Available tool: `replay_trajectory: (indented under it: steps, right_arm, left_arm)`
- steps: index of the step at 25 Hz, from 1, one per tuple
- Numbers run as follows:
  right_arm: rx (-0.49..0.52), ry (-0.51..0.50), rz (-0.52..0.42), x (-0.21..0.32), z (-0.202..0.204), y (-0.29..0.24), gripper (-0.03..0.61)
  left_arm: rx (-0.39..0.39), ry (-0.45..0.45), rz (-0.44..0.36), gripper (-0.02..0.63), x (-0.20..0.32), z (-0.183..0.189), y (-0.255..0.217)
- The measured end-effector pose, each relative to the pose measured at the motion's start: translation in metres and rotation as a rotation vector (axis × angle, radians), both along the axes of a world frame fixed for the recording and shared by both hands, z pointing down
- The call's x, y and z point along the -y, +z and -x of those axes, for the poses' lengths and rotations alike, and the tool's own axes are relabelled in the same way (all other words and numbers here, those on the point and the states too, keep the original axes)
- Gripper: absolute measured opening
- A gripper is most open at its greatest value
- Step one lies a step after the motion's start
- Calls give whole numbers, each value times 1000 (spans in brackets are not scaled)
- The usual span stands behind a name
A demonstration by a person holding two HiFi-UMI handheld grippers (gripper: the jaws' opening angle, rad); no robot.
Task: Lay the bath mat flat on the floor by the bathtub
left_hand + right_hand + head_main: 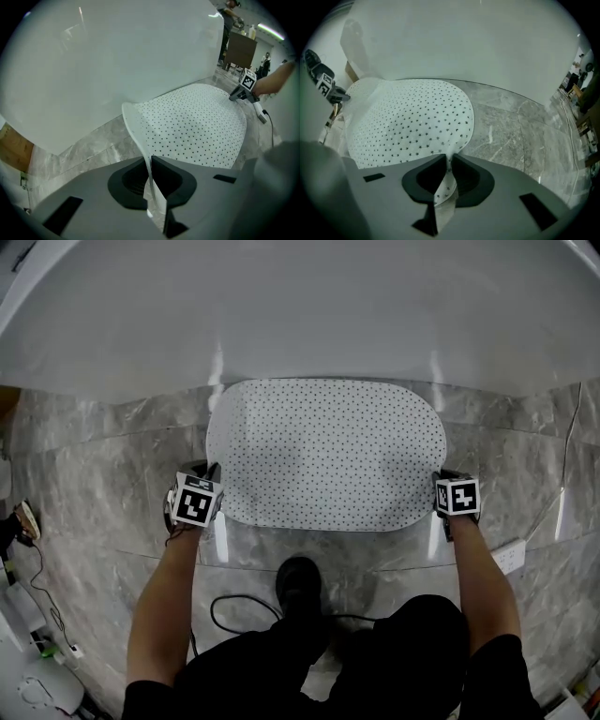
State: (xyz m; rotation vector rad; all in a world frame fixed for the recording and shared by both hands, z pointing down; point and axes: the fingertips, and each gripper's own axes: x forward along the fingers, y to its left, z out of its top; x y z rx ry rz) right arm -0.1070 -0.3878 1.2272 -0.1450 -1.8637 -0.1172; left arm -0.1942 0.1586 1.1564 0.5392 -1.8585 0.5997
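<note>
Your left gripper (150,163) has its fingers (131,180) pinched nearly shut on the thin edge of the bath mat (328,451), at the end that sits left as you face the bathtub (300,306). That edge curls up off the floor (103,474) into the grip. It's the same deal with your right gripper (449,161): the fingers are closed on a fold of the mat's opposite end, a bit wider apart. The mat's white and oval with small dark specks. It's spread out right at the foot of the bathtub, long side along it, and only the two gripped ends are raised.
</note>
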Motion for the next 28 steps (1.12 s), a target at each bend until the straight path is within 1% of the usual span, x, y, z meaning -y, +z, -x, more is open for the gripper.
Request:
replay_trajectory:
  steps: [1,2,4,6,9,11,13,14,15,17,19,21,23,25,26,28]
  right_arm:
    - [1,-29,-11,-4,0,0,50]
    - [4,-58,-27,-6,1,0,44]
    - [19,-94,-50,-6,5,-4,41]
    - [47,-91,-65,-3,14,-10,41]
    - [67,-84,-110,4,27,-18,41]
    - [62,-72,-122,8,30,-20,51]
    - [71,-49,-116,10,30,-22,98]
    - [86,-43,-118,11,30,-24,120]
    - [103,-42,-125,12,30,-28,146]
    - [133,-45,-135,15,31,-38,146]
    - [152,-57,-117,11,34,-46,146]
    - [171,-83,-75,-3,38,-54,144]
    - [189,-132,-32,-24,41,-62,141]
    - [204,-195,-3,-46,43,-69,141]
    - [209,-224,10,-57,43,-71,141]
    - [210,-273,33,-75,41,-74,140]
  left_arm:
    - [3,5,0,28,0,0,1]
    - [3,8,2,28,0,-1,1]
    - [3,18,10,27,0,-2,1]
    - [0,15,10,26,-2,-2,2]
    - [-17,-18,-15,26,-1,-3,6]
    - [-38,-42,-28,26,-1,-4,9]
    - [-44,-51,-31,33,-4,-3,10]
    - [-37,-55,-29,47,-6,-2,10]
    - [-25,-59,-25,80,-7,-1,10]
    - [8,-56,-6,150,-8,1,9]
    - [47,-31,33,186,-5,3,5]
    - [94,1,78,192,-1,7,-1]
    - [132,26,114,193,2,9,-8]
    - [149,48,139,216,3,9,-11]
    - [151,54,141,216,3,7,-12]
    - [143,44,124,216,3,3,-12]
